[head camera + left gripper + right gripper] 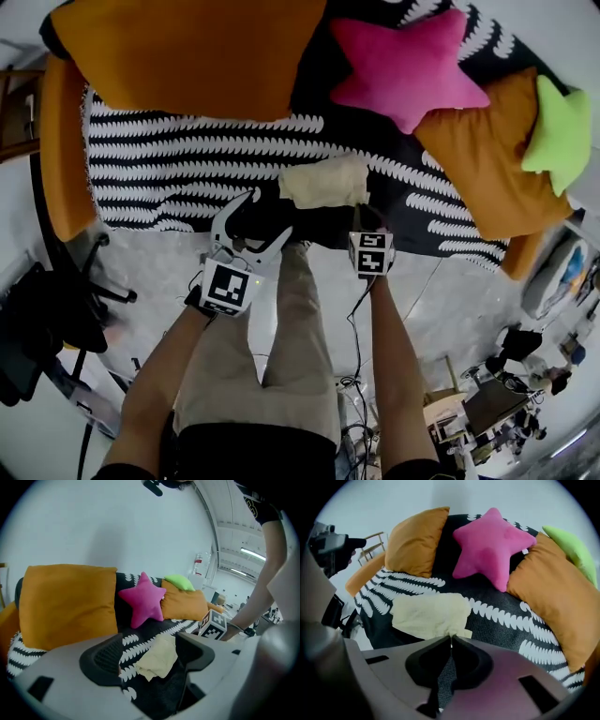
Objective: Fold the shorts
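Both jaws of the right hand-held gripper (450, 637) pinch the near edge of the shorts (429, 613) on the sofa (506, 618). The left hand-held gripper (152, 656) is open, with the shorts just ahead.

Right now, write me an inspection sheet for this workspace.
Surface: sofa with a black-and-white cover.
Job's things: pale yellow shorts, bunched, near the seat's front.
Clutter: big orange cushion, small orange cushion, pink star, green star.
Grippers: left gripper open beside the shorts; right gripper shut on the shorts' edge.
Cables: cable along the right arm; more on the floor.
Surroundings: desks at lower right.
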Tool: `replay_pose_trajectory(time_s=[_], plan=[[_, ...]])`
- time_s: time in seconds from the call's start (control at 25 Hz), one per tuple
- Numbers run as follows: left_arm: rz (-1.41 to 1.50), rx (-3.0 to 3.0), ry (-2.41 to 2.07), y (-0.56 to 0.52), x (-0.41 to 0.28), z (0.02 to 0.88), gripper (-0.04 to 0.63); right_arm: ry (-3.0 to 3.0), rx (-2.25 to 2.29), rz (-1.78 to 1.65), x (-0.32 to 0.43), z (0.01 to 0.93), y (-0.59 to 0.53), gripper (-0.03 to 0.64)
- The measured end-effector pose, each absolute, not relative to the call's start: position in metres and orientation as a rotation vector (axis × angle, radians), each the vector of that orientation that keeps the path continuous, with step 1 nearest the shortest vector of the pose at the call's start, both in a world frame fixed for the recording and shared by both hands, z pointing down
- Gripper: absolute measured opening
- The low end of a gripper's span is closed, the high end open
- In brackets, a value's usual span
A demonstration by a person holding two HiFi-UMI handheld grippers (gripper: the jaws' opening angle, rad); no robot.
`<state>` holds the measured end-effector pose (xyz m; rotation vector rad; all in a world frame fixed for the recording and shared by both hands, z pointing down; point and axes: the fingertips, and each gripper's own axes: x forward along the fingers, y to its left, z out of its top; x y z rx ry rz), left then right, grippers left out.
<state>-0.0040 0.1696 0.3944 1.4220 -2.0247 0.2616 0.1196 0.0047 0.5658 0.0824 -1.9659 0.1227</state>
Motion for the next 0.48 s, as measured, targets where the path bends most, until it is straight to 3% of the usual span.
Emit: replay_pose_trajectory(time_s=[0.24,0.36,0.48], plan=[[0.286,1.458,-2.007,0.170,-0.013,0.386,0.347,-2.089,-0.189,0.071,0.092,0.473,0.065,0.025],[0.291,1.491,-1.997,0.172,-0.018,0.373,0.345,-2.048,0.039,-0.022,0.109,0.437,-0.010,0.025],[0.295,1.517,-2.002,0.176,-0.026,0.362,0.344,-2.084,0.526,0.128,0.130,0.359,-0.129,0.023]])
